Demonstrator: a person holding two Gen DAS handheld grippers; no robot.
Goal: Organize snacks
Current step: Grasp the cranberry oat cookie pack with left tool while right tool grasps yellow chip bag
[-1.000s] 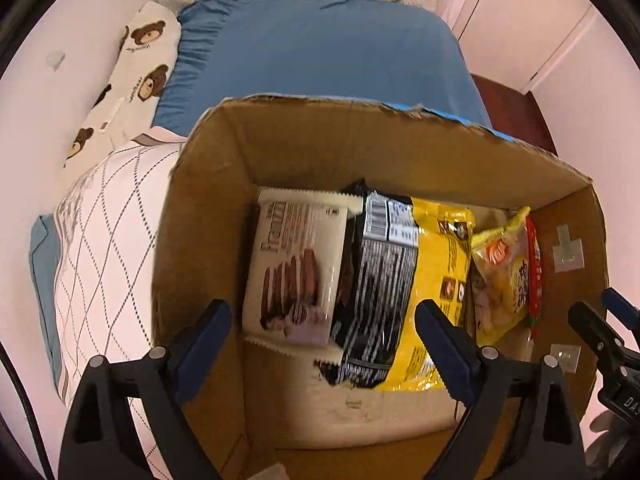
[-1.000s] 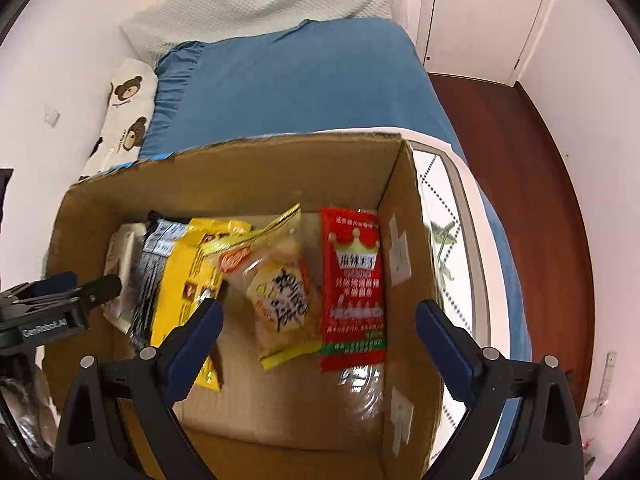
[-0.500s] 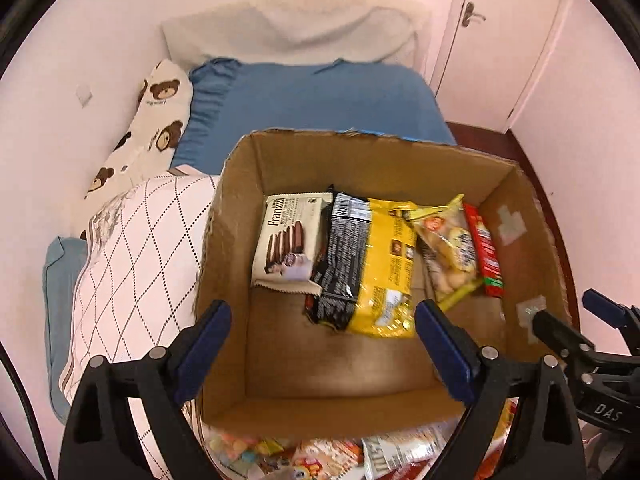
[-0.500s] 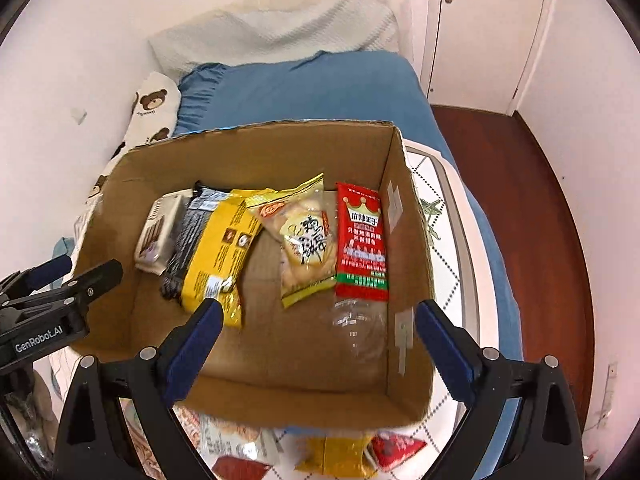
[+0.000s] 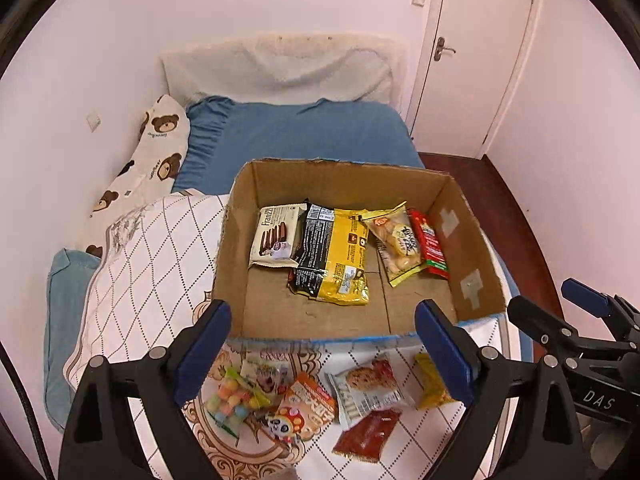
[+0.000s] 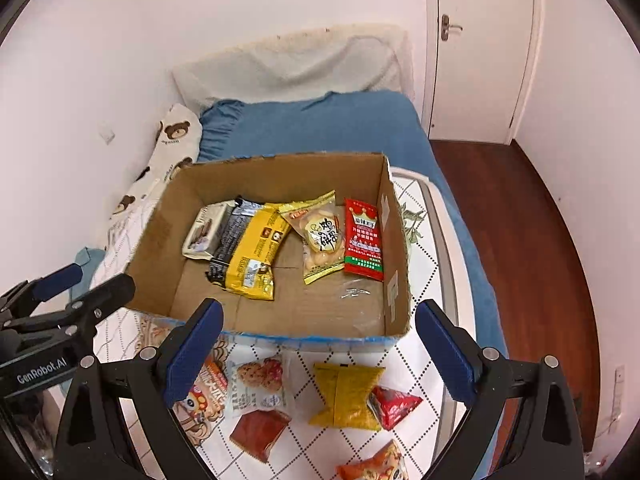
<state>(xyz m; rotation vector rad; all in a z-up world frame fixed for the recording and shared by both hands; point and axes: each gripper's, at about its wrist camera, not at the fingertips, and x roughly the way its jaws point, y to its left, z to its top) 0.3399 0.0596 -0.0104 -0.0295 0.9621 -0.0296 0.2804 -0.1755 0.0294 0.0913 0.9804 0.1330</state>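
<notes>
An open cardboard box [image 5: 468,236] [image 6: 396,240] stands on the bed. It holds a cream biscuit pack [image 5: 274,236], a black-and-yellow bag [image 5: 336,256] [image 6: 252,252], a clear yellow cracker pack [image 5: 396,240] [image 6: 322,236] and a red packet [image 5: 430,244] [image 6: 363,240]. Loose snacks lie on the quilt in front of the box: a candy bag [image 5: 232,400], an orange pack [image 5: 304,408], a cookie pack [image 5: 366,392] [image 6: 258,384], a yellow bag [image 6: 346,396]. My left gripper [image 5: 324,348] and right gripper [image 6: 316,348] are open and empty, above these snacks.
A white diamond-pattern quilt [image 5: 148,276] covers the near bed, over a blue sheet [image 5: 304,136]. A bear-print pillow [image 5: 152,160] lies along the left wall. A white door [image 6: 476,48] and dark wood floor [image 6: 520,220] are at the right.
Both grippers have pulled back and up from inside the box. The whole box and the loose snacks in front of it have come into view.
</notes>
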